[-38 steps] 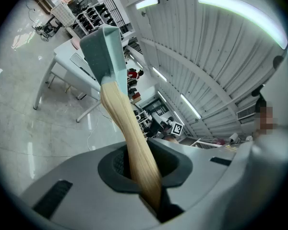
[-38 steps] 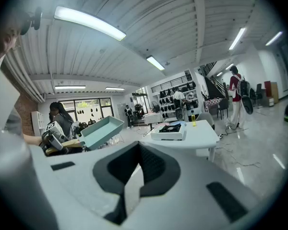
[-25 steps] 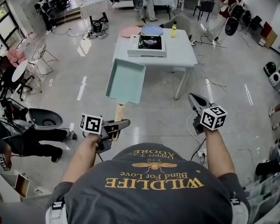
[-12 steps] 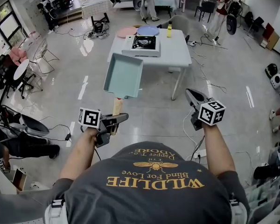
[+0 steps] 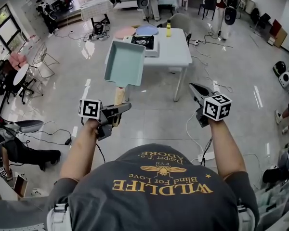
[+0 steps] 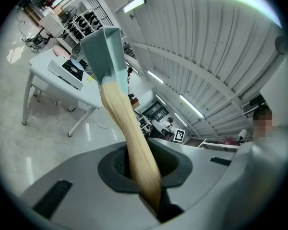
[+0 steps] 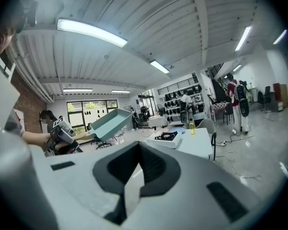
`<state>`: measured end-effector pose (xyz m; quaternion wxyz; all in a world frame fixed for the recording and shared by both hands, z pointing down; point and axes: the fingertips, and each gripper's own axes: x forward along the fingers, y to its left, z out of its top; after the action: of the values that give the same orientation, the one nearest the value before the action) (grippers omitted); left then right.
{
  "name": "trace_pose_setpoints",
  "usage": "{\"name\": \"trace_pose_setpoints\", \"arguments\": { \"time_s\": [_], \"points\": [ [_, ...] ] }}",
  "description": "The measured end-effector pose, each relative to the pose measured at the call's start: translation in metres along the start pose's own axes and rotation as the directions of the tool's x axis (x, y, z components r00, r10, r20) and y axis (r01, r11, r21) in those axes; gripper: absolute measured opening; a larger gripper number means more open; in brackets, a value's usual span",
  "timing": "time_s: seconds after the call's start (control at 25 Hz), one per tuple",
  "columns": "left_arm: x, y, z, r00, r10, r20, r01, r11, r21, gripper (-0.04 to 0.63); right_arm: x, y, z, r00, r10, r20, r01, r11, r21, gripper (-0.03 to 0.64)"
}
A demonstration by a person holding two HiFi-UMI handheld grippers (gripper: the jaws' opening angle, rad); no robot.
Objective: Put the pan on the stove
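A square teal pan (image 5: 125,63) with a wooden handle (image 5: 118,96) is carried in the air, its far corner near the left edge of the white table (image 5: 177,52). My left gripper (image 5: 124,108) is shut on the handle (image 6: 129,138), and the pan (image 6: 105,51) rises ahead of the jaws. The portable stove (image 5: 145,43) sits on the table just beyond the pan; it also shows as the stove (image 6: 69,71) and the stove (image 7: 165,137). My right gripper (image 5: 193,87) hangs to the right over the floor, its jaws (image 7: 134,181) shut on nothing.
A pink plate (image 5: 126,32), a blue plate (image 5: 147,30) and a yellow bottle (image 5: 167,30) stand at the table's far side. Cables (image 5: 202,66) trail over the floor right of the table. Chairs (image 5: 19,73) and seated people are at the left.
The pan has moved forward and up in the head view, closer to the stove and table edge. Both grippers kept their jaw states.
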<state>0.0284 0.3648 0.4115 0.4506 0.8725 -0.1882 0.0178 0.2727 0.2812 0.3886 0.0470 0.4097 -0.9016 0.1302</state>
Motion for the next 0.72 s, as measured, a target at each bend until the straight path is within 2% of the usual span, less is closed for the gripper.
{"name": "trace_pose_setpoints", "arguments": {
  "time_s": [0.24, 0.4, 0.52, 0.72],
  "points": [
    [0.002, 0.021, 0.021, 0.999, -0.04, -0.015, 0.04, 0.999, -0.006, 0.054, 0.024, -0.008, 0.003, 1.0, -0.023, -0.007, 0.023, 1.0, -0.001, -0.002],
    [-0.006, 0.056, 0.042, 0.996, -0.084, -0.038, 0.084, 0.996, -0.014, 0.055, 0.059, -0.012, 0.001, 0.998, -0.058, -0.015, 0.058, 0.998, -0.001, -0.002],
    [-0.014, 0.091, 0.073, 0.99, -0.132, -0.058, 0.132, 0.991, -0.004, 0.055, 0.104, -0.016, 0.007, 0.996, -0.087, -0.007, 0.087, 0.996, 0.001, -0.002],
    [-0.045, 0.145, 0.138, 0.978, -0.188, -0.089, 0.181, 0.98, -0.08, 0.055, 0.2, -0.014, 0.027, 0.992, -0.124, 0.005, 0.124, 0.992, 0.027, -0.002]
  ]
}}
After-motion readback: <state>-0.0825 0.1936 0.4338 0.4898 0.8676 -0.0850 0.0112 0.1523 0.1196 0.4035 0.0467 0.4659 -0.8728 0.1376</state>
